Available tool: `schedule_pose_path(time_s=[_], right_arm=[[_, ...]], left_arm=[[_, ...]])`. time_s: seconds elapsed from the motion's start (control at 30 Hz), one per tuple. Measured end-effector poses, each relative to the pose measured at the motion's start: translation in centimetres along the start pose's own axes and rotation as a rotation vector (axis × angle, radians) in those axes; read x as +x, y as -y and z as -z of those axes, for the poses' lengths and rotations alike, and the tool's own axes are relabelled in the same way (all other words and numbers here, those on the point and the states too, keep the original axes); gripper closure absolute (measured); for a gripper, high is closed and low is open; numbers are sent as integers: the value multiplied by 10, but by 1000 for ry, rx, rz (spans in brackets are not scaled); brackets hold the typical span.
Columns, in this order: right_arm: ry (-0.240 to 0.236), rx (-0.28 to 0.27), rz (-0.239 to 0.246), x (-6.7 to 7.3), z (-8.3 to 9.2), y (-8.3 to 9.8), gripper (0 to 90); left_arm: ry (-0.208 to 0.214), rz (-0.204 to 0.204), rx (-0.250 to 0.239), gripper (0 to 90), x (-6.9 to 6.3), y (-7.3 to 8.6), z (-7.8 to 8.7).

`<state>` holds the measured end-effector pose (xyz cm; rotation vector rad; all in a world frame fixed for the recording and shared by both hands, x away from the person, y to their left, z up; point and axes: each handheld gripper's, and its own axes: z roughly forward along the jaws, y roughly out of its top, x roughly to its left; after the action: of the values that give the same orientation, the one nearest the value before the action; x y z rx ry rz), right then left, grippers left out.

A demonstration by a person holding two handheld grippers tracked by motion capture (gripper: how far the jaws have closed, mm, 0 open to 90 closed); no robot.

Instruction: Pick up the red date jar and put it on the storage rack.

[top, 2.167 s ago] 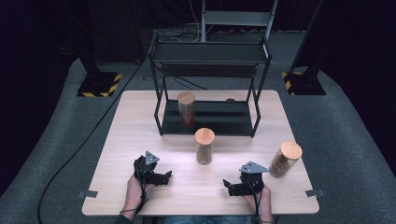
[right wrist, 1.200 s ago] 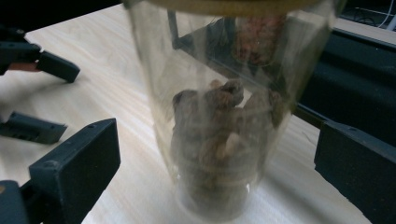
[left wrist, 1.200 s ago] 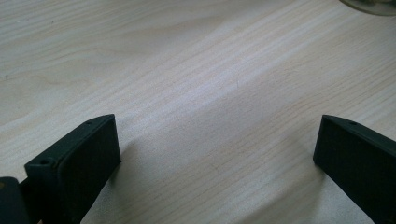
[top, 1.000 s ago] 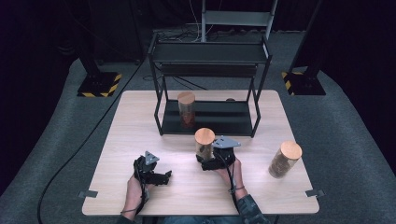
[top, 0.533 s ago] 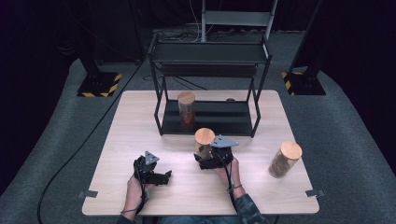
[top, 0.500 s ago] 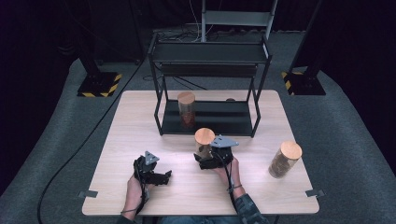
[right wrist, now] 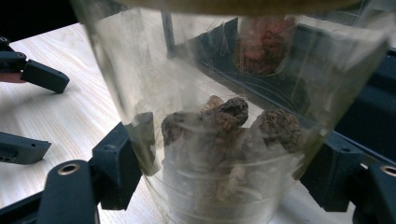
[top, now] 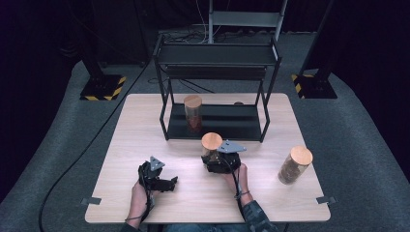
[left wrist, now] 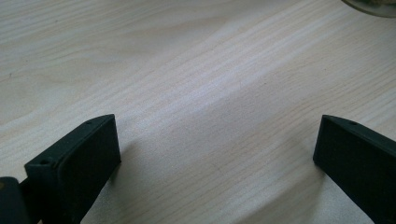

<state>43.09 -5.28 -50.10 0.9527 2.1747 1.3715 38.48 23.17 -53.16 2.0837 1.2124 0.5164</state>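
A glass jar with a cork lid, holding dark brown lumps, stands mid-table in front of the black rack. My right gripper reaches around its lower part. Its jaws have just been closing, and both pads now press on the glass, one on each side. At the front left of the table rests my left gripper, open, with bare wood between its jaws. It also appears at the left of the right gripper view.
A black two-tier rack stands at the back of the wooden table. On its lower shelf stands a second corked jar. A third jar stands near the right edge. A cable trails off to the left.
Since the earliest frame my right gripper has moved left, from beside the right-hand jar to the middle jar, and it has stayed there over the last second. The left gripper has kept still.
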Motion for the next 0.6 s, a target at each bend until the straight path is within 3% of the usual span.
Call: schedule_pose_path(time_s=[0.6], right_arm=[[19, -17, 8, 4, 3, -1, 250]], left_arm=[[0, 0, 0, 0, 0, 0, 0]])
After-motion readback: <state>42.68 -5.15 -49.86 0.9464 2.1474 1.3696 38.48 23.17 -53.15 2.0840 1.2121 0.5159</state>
